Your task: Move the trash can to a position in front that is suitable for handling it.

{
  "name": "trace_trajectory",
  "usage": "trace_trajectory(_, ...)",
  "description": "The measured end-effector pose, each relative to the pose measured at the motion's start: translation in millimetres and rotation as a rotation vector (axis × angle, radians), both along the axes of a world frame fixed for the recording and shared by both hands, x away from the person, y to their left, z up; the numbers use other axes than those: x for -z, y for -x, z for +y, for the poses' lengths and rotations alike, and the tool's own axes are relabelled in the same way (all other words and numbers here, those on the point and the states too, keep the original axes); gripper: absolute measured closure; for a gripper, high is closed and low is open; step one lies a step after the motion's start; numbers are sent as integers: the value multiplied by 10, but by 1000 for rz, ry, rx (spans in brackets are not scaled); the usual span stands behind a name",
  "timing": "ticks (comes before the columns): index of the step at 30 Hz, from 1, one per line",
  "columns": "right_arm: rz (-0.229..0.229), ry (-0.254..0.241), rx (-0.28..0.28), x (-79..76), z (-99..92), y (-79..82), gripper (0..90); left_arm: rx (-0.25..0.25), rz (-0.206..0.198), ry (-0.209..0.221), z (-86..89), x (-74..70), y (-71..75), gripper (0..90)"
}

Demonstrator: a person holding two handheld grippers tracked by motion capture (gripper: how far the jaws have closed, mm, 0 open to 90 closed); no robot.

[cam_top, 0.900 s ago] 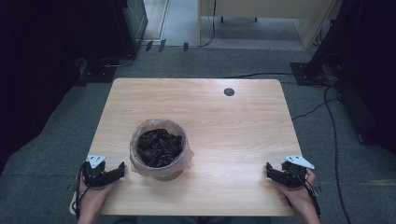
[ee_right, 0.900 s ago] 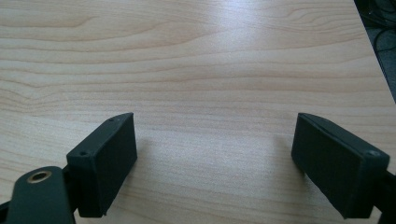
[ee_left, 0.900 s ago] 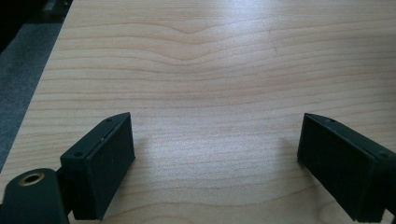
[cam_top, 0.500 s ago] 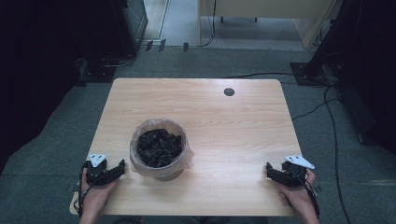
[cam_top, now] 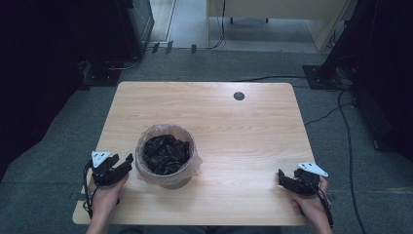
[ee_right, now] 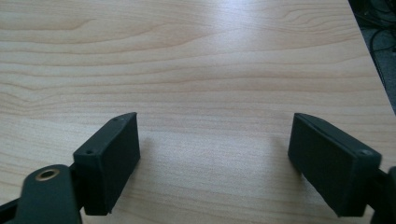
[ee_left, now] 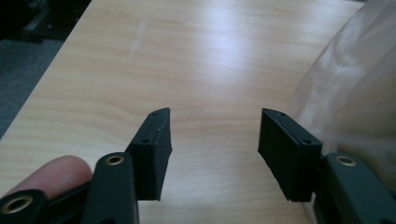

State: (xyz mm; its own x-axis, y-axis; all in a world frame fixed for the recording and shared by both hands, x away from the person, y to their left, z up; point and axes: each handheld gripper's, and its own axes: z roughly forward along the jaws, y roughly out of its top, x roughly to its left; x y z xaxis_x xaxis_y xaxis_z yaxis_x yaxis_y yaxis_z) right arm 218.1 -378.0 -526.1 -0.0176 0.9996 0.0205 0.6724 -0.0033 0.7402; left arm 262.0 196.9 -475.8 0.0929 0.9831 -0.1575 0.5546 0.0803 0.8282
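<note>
grey carpet floor (cam_top: pixel 58 165), black cables (cam_top: pixel 348 131), dim room

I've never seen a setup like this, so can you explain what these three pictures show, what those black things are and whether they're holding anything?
A person sits at a wooden table with a hand-held tool in each hand: a gripper with two black jaws. The high view looks down from above: the left gripper sits beside a bin lined with a clear bag and filled with dark crumpled stuff, and the right gripper is near the table's right edge. The other two pictures come from cameras riding on each gripper, looking along its jaws. In both, the left gripper and the right gripper, the jaws stand open with bare wood between. Nothing is held.
</note>
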Motion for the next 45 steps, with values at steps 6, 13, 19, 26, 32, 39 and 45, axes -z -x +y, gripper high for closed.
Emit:
trace_trajectory(6, -27, -29, 6, -16, -13, 22, 253, 20, -17, 13, -190, -55, -72, 591)
trace_trajectory(13, -62, -71, 51, -62, -40, 36, 269, 83, -27, 18, -393, -86, -80, 730)
trace_trajectory(19, -86, -75, 84, -95, -58, 46, 289, 94, -27, 23, -479, -98, -65, 739)
trace_trajectory(26, -121, -54, 112, -213, -21, 54, 335, 130, -32, 28, -613, -113, -43, 745)
trace_trajectory(32, -148, -42, 64, -395, 174, 53, 356, 159, -32, 27, -742, -116, -34, 739)
trace_trajectory(39, -177, -41, -31, -588, 500, -11, 381, 182, -36, 24, -871, -125, -35, 739)
trace_trajectory(45, -204, -63, -82, -712, 767, -128, 412, 202, -39, 11, -981, -150, -36, 743)
